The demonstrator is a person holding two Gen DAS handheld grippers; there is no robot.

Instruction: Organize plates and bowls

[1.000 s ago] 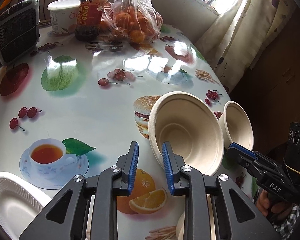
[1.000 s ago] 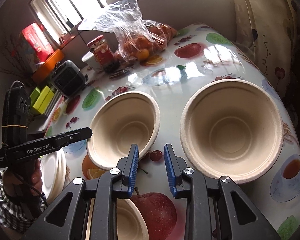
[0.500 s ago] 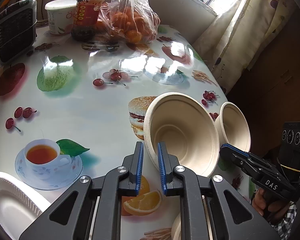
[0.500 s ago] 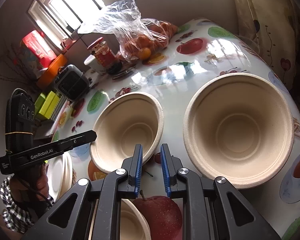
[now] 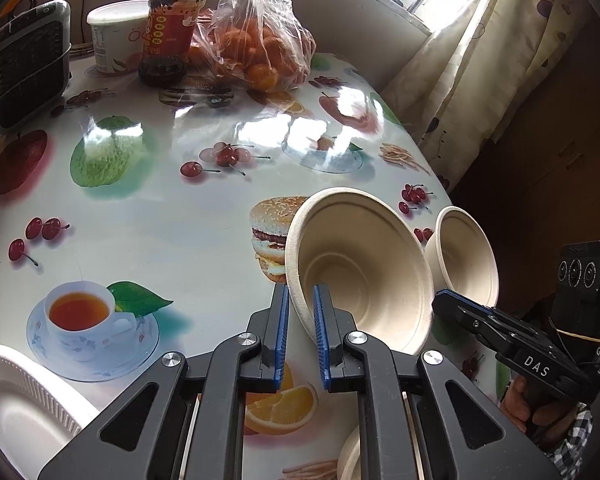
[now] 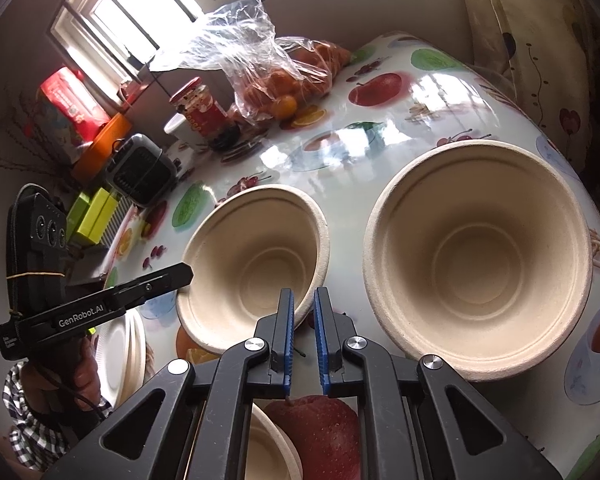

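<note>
A beige paper bowl point(image 5: 364, 276) stands on the fruit-print table point(image 5: 172, 216). My left gripper point(image 5: 300, 300) is shut on its near rim, one blue pad inside and one outside. In the right wrist view the same bowl point(image 6: 256, 268) has my right gripper point(image 6: 302, 296) shut on its lower right rim, while the left gripper point(image 6: 182, 274) meets the opposite rim. A second beige bowl point(image 6: 476, 264) sits apart to the right, also seen as the farther bowl point(image 5: 464, 256). The right gripper point(image 5: 440, 300) shows between the two bowls.
White plates point(image 5: 20, 400) lie stacked at the near left edge, seen too as a plate stack point(image 6: 128, 352). Another beige bowl point(image 6: 272, 452) lies under my right fingers. A bag of oranges point(image 5: 260, 44), a red jar point(image 5: 172, 28), a white tub point(image 5: 116, 36) and a small heater point(image 5: 24, 64) stand at the back.
Both pairs of jaws have closed from slightly apart onto the rim of the same bowl. Neither hand nor the bowls have shifted.
</note>
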